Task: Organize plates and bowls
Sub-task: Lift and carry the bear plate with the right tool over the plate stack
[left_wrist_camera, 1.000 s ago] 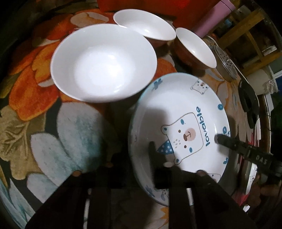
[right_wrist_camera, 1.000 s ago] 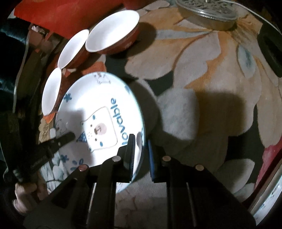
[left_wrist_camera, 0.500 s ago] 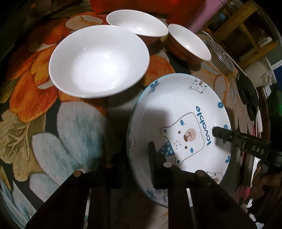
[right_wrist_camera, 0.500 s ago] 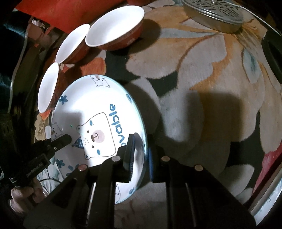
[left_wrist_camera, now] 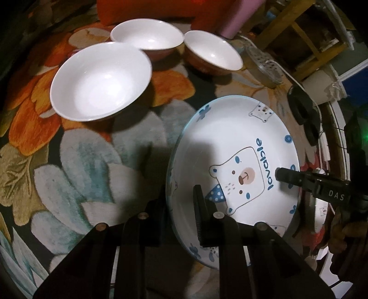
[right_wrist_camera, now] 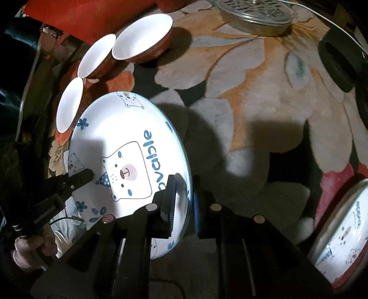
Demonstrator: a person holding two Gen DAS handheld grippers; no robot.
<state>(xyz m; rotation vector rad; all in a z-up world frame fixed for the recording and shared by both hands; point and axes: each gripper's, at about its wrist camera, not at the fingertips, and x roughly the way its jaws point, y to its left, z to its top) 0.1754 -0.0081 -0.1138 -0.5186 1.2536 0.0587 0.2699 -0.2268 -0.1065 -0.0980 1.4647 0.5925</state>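
Observation:
A white plate (left_wrist_camera: 232,142) with a blue bear and the word "lovable" hangs tilted above the flowered cloth, pinched at two opposite rims. My left gripper (left_wrist_camera: 180,195) is shut on its near-left rim. My right gripper (right_wrist_camera: 184,184) is shut on the opposite rim of the same plate (right_wrist_camera: 119,128); one of its fingers (left_wrist_camera: 287,177) lies on the plate's face. Three white bowls with reddish outsides stand beyond: a big one (left_wrist_camera: 99,80) and two smaller ones (left_wrist_camera: 147,34) (left_wrist_camera: 211,50). A second bear plate (right_wrist_camera: 345,230) rests at the lower right.
A perforated metal lid (right_wrist_camera: 255,11) and a black ring (right_wrist_camera: 340,62) lie on the cloth at the far side. A power strip (left_wrist_camera: 262,62), a pink cylinder (left_wrist_camera: 232,23) and a wooden frame (left_wrist_camera: 310,34) stand past the bowls. A hand (right_wrist_camera: 30,250) holds the left gripper.
Both grippers have risen with the plate, which now hangs higher over the cloth. The bowls sit farther off in both views. The second plate has come into the right wrist view.

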